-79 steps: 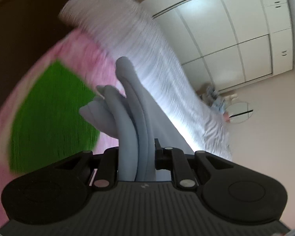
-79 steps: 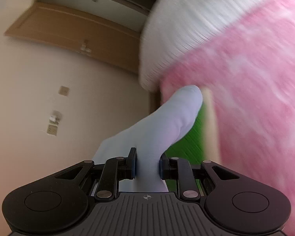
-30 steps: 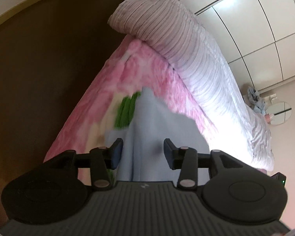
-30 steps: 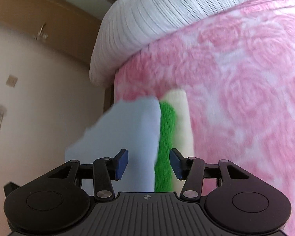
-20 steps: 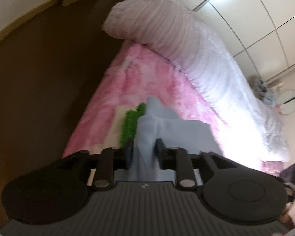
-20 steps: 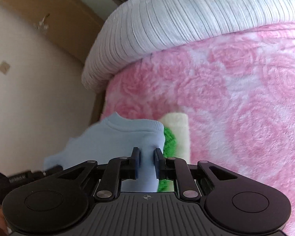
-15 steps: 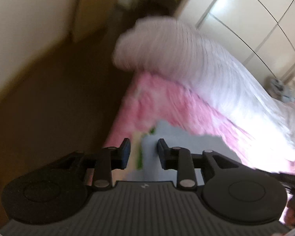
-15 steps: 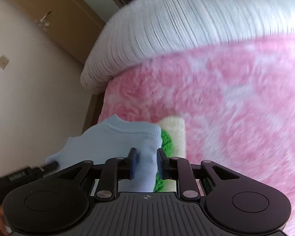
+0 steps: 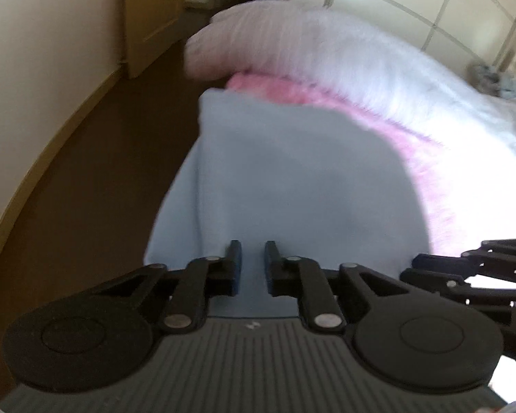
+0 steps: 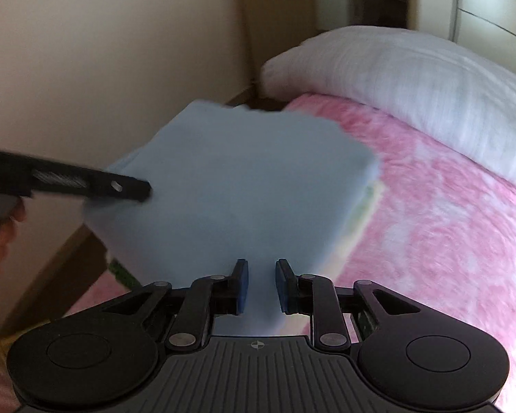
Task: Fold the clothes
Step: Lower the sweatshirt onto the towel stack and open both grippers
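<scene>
We see both grippers working the near edge of a light blue garment (image 9: 292, 179) that lies on a pink blanket (image 10: 430, 206).

Left gripper (image 9: 253, 265): its jaws are closing, with the garment's near edge running up between the pads. The gap is narrow and blue cloth fills it, but blur keeps us from telling whether the pads already press on the cloth.

Right gripper (image 10: 260, 284): its jaws stand a little apart, with a strip of the garment between the blue pads. The cloth fills the gap, and we read this as a pinch on the garment's near edge.

In the right wrist view, the left gripper enters from the left, its tip against the garment's left side. A hand (image 10: 0, 237) behind it holds the handle. In the left wrist view, the right gripper (image 9: 471, 275) shows at the right edge, just beside the garment's near right corner.

The garment spreads away from both grippers as a broad, mostly flat sheet. Its left edge hangs past the side of the bed, over a dark floor (image 9: 86, 186). A pale yellow and green strip (image 10: 368, 203) peeks out under its right edge.

Beyond the garment we see more pink blanket, then a white ribbed duvet (image 10: 412, 79) bunched along the far side. Farthest back stand a cream wall (image 10: 120, 51) and white wardrobe doors (image 9: 412, 10).
</scene>
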Tool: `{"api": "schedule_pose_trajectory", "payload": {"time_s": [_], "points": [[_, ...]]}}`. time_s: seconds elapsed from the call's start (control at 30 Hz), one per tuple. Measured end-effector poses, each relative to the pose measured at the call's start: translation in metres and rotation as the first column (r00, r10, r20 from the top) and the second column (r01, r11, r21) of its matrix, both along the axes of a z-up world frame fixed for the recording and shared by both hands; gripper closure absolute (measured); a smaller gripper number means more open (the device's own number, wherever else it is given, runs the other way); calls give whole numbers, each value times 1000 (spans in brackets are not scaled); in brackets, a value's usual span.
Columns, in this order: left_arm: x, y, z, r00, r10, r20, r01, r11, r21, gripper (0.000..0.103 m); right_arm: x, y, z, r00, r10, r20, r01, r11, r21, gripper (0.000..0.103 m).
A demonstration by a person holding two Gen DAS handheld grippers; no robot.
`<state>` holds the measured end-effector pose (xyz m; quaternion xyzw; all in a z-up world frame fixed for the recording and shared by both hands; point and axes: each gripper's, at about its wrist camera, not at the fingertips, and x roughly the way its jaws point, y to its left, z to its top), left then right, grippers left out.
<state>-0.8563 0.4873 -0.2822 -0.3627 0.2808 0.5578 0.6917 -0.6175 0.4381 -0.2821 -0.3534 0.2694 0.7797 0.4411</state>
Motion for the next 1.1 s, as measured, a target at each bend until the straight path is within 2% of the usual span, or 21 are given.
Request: {"api": "schedule_pose_trajectory", "payload": {"time_s": [0.07,0.17,0.23,0.37,0.47,0.6,0.67,0.77,0.87,0.93,0.97,1.0,1.03,1.1], "points": [[-5,5,-8,1000,29,-3,-29,999,-17,94,-15,6,-11,999,17,40,-16,1000,-2,81],[-1,21,-3,999,12,-35,-13,999,-29,99,-20,9,-8,999,-5,47,5,1000,-2,81],[2,17,13,999,14,-38,-14,1000,-19,99,-12,6,1,999,-35,33,36,999,-10,81],[8,-3,39,1000,10,19,-10,1000,11,97,7,-6,27,998,-61,-7,61,998,-6,81],[14,-18,32,1000,-23,7,23,1000,-21,96,8,-22,31,998,-58,-14,57,998,-26,81],[14,-12,8,1000,-4,-21,3,998,-56,93,-8,-16,-6,999,-29,44,34,992,-124,81],[15,-9,-3,999,5,-35,-8,997,-72,93,-15,-14,-13,998,-8,67,16,993,-120,81],[14,-15,7,998,16,-66,-21,997,-81,92,-14,-16,-3,997,-9,76,18,994,-112,81],[17,-24,23,992,60,-107,-73,990,-119,92,-3,-22,10,998,-36,57,43,989,-139,80],[24,-32,33,986,88,-140,-109,983,-150,91,2,-27,14,998,-44,48,52,980,-190,71],[28,-37,40,984,98,-150,-123,979,-162,89,4,-30,14,997,-45,56,57,973,-224,56],[32,-42,46,983,105,-154,-130,978,-164,84,6,-33,15,996,-53,65,67,966,-250,50],[37,-48,52,981,111,-157,-137,977,-165,75,8,-36,16,995,-65,74,83,960,-269,50],[47,-59,65,979,108,-171,-135,979,-156,69,13,-41,24,993,-88,74,105,953,-284,46]]}}
